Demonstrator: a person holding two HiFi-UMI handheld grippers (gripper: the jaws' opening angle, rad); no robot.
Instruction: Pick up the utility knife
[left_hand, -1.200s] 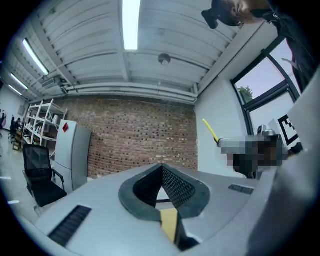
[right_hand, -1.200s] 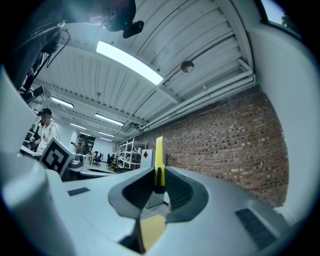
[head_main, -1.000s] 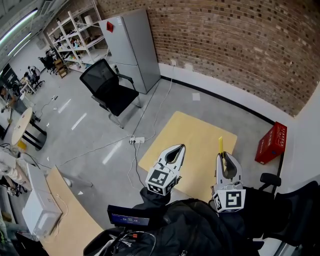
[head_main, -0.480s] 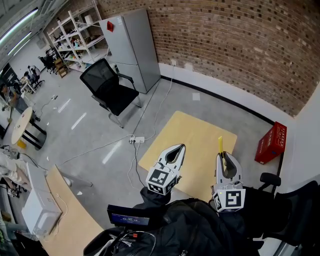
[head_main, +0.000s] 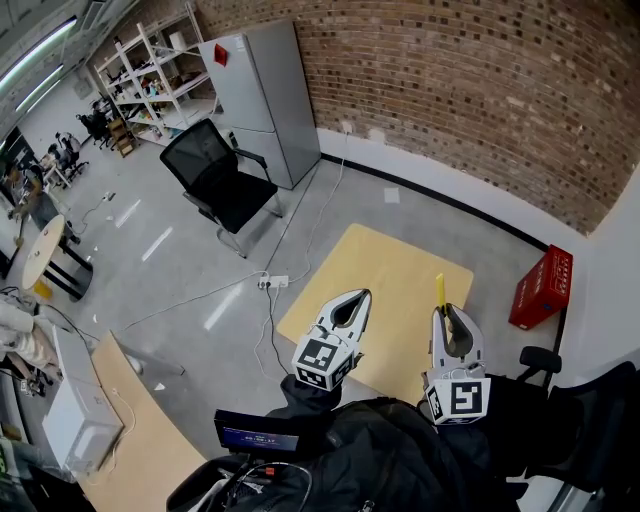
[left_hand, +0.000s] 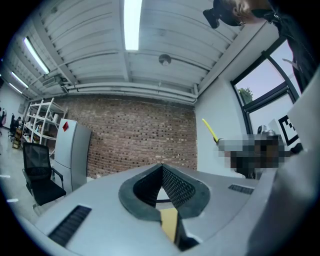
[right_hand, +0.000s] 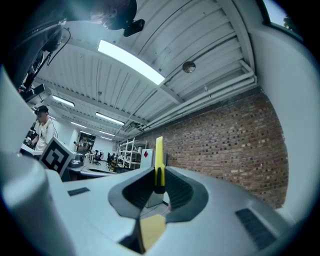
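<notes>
A yellow utility knife (head_main: 441, 291) stands upright out of my right gripper (head_main: 447, 318), whose jaws are shut on its lower end. In the right gripper view the knife (right_hand: 159, 162) rises between the two dark pads, above the right gripper (right_hand: 159, 189). My left gripper (head_main: 347, 303) is held up beside it, to the left, with its jaws closed together and nothing between them. In the left gripper view the left gripper (left_hand: 161, 170) shows its pads meeting at the tips, and the yellow knife (left_hand: 209, 130) pokes up at the right.
A small light wooden table (head_main: 385, 300) lies below both grippers. A red crate (head_main: 542, 286) stands to its right by the brick wall (head_main: 480, 90). A black office chair (head_main: 220, 185) and a grey cabinet (head_main: 262, 98) stand at the left. A white power strip (head_main: 273, 281) lies on the floor.
</notes>
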